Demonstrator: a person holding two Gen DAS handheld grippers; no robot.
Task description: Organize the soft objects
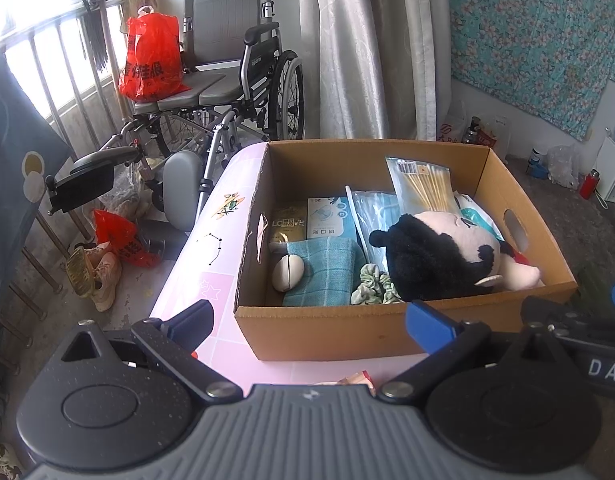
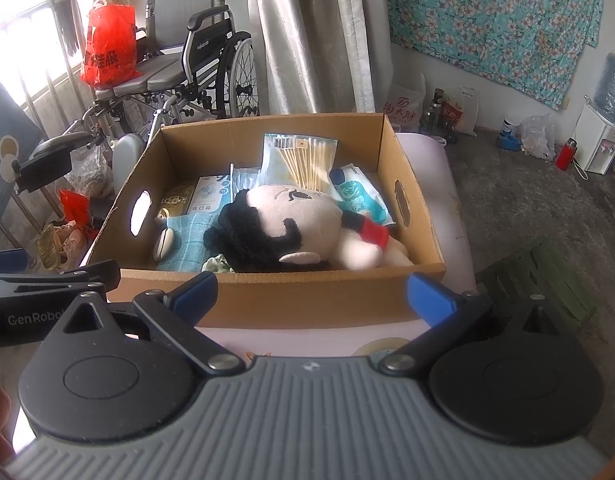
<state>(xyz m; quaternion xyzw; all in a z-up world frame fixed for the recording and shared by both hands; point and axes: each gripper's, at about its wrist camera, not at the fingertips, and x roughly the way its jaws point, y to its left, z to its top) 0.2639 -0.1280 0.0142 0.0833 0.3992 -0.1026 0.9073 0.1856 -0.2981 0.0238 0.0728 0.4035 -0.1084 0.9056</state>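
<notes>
A cardboard box [image 1: 347, 332] [image 2: 307, 304] stands on a pink table [image 1: 203, 248]. In it lie a plush doll with black hair [image 1: 439, 256] [image 2: 283, 232], a teal cloth [image 1: 319, 272] [image 2: 187, 240], a green scrunchie [image 1: 375, 284] [image 2: 218, 265], a white oval object [image 1: 287, 273] [image 2: 163, 244], packs of masks, wipes and cotton swabs [image 1: 423, 188] [image 2: 303, 160]. My left gripper [image 1: 311, 324] is open and empty in front of the box. My right gripper [image 2: 311, 300] is open and empty, also at the box's near wall.
A wheelchair [image 1: 235, 80] [image 2: 195, 60] with a red bag [image 1: 151, 60] stands behind the table, beside curtains [image 1: 367, 48]. Shoes and a red bag lie on the floor at left [image 1: 107, 264]. A green stool [image 2: 539, 280] stands at right. A tape roll [image 2: 379, 348] lies on the table.
</notes>
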